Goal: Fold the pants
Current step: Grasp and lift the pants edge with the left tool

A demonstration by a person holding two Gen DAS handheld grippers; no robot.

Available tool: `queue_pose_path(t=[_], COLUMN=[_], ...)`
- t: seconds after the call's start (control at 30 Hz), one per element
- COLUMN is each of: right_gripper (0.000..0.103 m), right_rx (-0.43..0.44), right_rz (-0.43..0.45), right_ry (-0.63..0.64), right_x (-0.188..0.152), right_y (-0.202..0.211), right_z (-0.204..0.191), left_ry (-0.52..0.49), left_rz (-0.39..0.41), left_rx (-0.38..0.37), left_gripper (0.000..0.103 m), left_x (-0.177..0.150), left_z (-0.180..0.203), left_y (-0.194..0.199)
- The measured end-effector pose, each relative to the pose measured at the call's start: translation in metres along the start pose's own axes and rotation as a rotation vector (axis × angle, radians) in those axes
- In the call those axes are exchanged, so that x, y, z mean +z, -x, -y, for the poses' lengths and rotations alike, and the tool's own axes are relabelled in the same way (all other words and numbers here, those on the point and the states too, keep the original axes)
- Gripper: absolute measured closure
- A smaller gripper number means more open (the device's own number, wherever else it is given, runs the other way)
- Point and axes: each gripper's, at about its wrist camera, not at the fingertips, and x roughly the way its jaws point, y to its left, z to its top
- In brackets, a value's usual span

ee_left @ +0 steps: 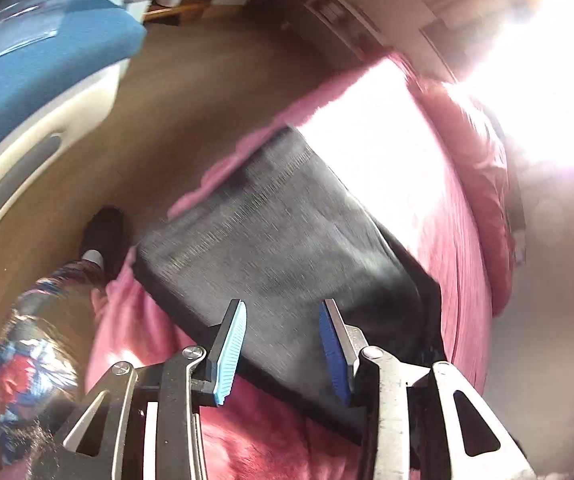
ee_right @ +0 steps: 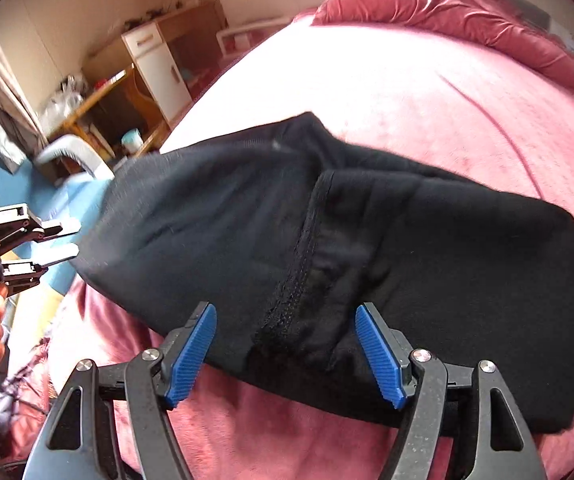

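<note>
The black pants [ee_right: 327, 248] lie folded in a flat bundle on the pink blanket [ee_right: 407, 92] of the bed, with a stitched hem running across the top layer. My right gripper [ee_right: 285, 356] hovers over their near edge, open, its blue pads wide apart with nothing pinched. At the pants' left end is my left gripper [ee_right: 65, 242], its fingertips apart and clear of the cloth. In the left wrist view, which is blurred, the left gripper [ee_left: 283, 344] is open above the pants [ee_left: 279, 232], and nothing sits between its pads.
A person's leg in flowered cloth [ee_left: 35, 340] and a dark shoe [ee_left: 103, 232] stand on the wooden floor [ee_left: 191, 92] beside the bed. A blue-topped white frame [ee_left: 27, 72] is close by. Past the bed stand a white cabinet [ee_right: 155, 68] and a wooden desk [ee_right: 99, 96]. A rumpled red quilt [ee_right: 467, 12] lies at its far end.
</note>
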Motion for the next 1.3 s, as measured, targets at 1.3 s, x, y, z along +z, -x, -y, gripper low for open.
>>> queue_pose_path(t=[1.3], right_gripper=[0.005], right_rx=[-0.027], right_rz=[-0.095], right_ry=[-0.151], right_x=[-0.029], right_y=[-0.017], right_z=[0.042], left_ry=[-0.136], left_rz=[0.124], left_rx=[-0.013], left_gripper=[0.088], left_x=[0.0], left_z=[0.041], left_y=[-0.011])
